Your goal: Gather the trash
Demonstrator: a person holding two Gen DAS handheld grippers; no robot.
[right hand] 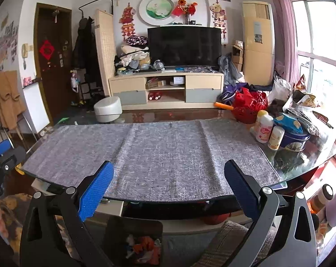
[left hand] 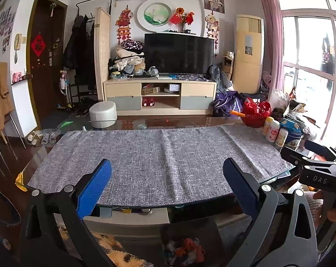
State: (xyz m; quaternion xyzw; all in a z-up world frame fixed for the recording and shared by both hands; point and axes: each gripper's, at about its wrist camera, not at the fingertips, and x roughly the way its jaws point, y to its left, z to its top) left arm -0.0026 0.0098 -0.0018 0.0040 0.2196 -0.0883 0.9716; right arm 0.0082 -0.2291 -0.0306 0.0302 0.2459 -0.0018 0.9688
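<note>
Both the left gripper and right gripper are held apart and empty above the grey cloth. Trash is seen in the bin below; the bin could be knocked if the grippers are lowered carelessly.

Lived-in home, living rm: big TV on low TV cabinet, coats on rack by front door, festive wall decor, pink curtain at window, glass bench w/ grey cloth.
</note>
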